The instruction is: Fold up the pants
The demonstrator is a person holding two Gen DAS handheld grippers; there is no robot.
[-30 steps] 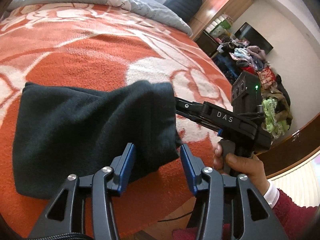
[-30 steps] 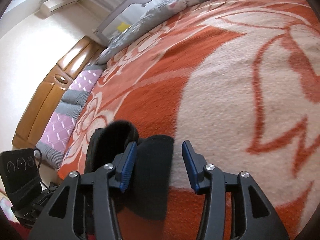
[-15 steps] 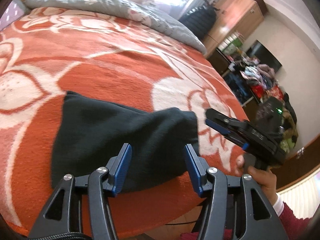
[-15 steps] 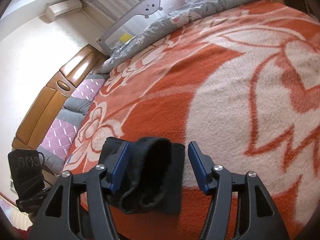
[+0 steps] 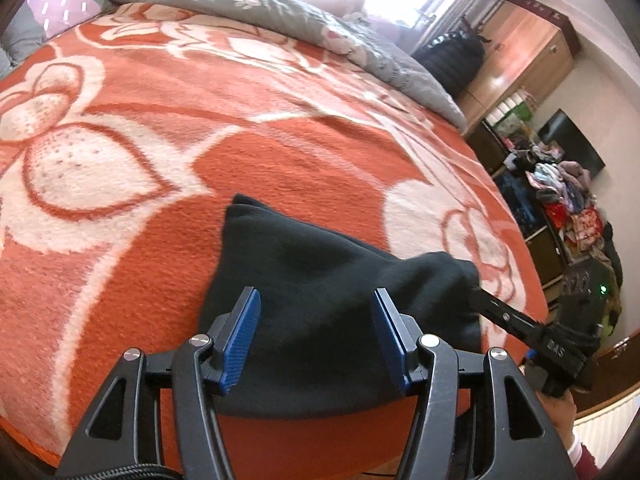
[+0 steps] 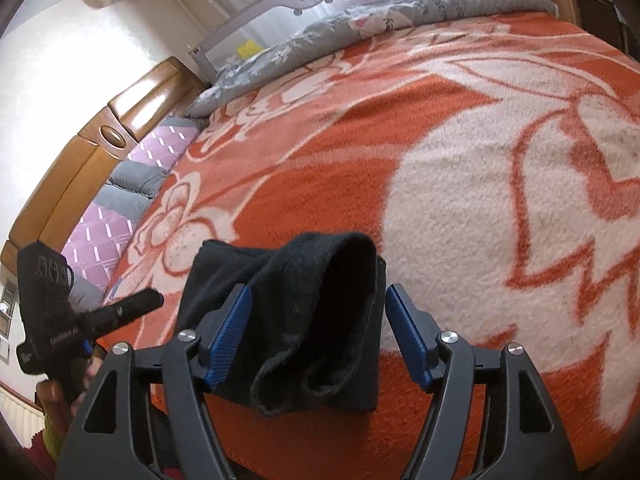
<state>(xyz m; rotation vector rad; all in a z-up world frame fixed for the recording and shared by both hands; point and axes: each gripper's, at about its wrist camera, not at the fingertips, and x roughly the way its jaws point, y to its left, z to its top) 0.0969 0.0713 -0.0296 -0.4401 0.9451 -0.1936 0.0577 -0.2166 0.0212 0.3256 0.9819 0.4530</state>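
Change since earlier frames: both cameras now sit further back and higher; the pants [image 5: 320, 280] show as a shorter, thicker bundle, with the right end raised off the blanket [image 5: 200, 120]
Location: pants lie near the front edge of the bed, on the orange floral blanket, between the two grippers
Left gripper [image 5: 316, 336]: blue pads spread wide, pants seen between them; no pinch visible
Right gripper [image 6: 316, 332]: fingers spread either side of a hanging loop of fabric; contact cannot be told
Progress: pants appear already folded into a compact stack; judged late in the task, with the lifted right end still to be laid flat
Long axis: runs left to right along the bed edge, the narrower corner pointing toward the pillows [image 5: 240, 4]
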